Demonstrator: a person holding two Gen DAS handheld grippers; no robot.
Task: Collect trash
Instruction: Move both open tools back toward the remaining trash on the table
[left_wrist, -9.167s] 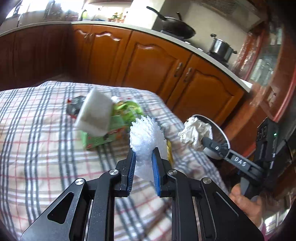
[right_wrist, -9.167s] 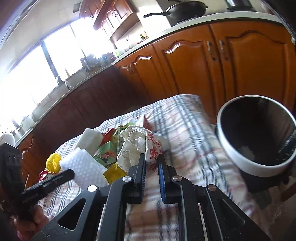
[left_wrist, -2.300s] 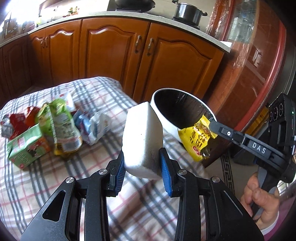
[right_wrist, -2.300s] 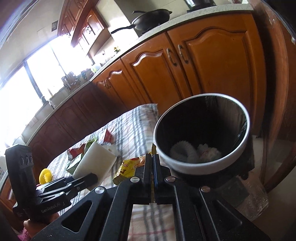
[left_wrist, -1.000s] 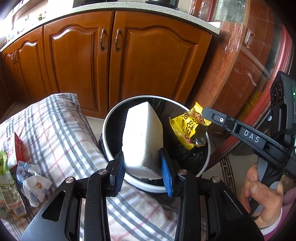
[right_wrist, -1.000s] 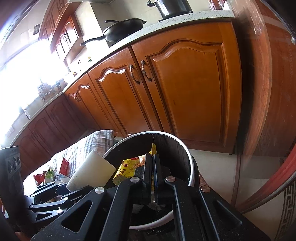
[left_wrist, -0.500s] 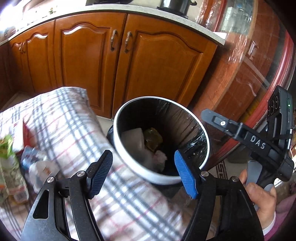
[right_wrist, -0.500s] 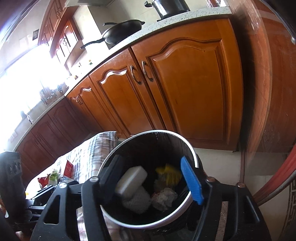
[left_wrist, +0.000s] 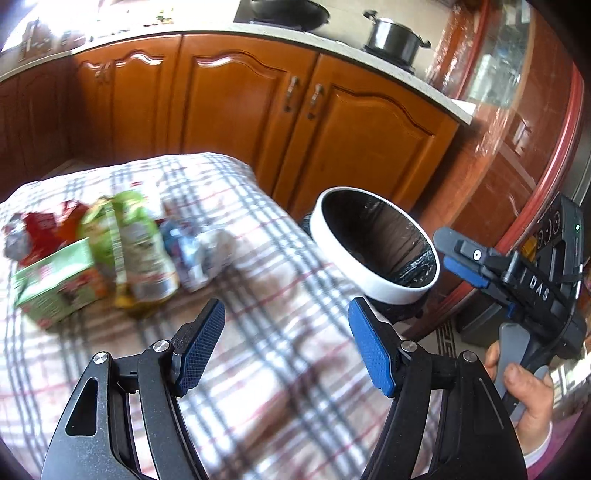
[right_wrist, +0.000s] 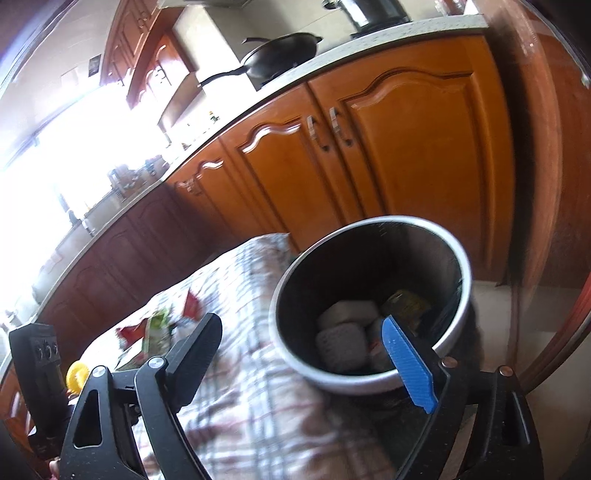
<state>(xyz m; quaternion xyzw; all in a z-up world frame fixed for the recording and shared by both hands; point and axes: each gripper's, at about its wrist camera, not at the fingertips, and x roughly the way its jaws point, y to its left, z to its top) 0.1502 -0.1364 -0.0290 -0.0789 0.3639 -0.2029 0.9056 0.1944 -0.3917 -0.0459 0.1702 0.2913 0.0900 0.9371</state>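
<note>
The round bin (left_wrist: 373, 284) with a white rim stands just off the right end of the plaid-covered table (left_wrist: 280, 369). In the right wrist view the bin (right_wrist: 332, 380) holds a white foam block (right_wrist: 349, 311), a grey pad (right_wrist: 341, 347) and a yellow wrapper (right_wrist: 406, 304). My left gripper (left_wrist: 286, 332) is open and empty over the cloth. My right gripper (right_wrist: 303, 347) is still opening, empty, in front of the bin; from the left wrist it shows as the right gripper (left_wrist: 465, 264). On the cloth lie a green carton (left_wrist: 55, 284), a green pouch (left_wrist: 136, 251), red wrappers (left_wrist: 40, 225) and a crumpled blue-white wrapper (left_wrist: 199, 254).
Wooden cabinets (left_wrist: 236, 110) run behind the table under a counter with a pot (left_wrist: 395, 38) and a wok (right_wrist: 284, 46). A hand (left_wrist: 528, 384) grips the right tool. A yellow object (right_wrist: 77, 373) lies near the left tool in the right wrist view.
Both grippers opened and dropped the foam block and the yellow wrapper into the bin. The left gripper has swung left, back over the table; the right has drawn back a little.
</note>
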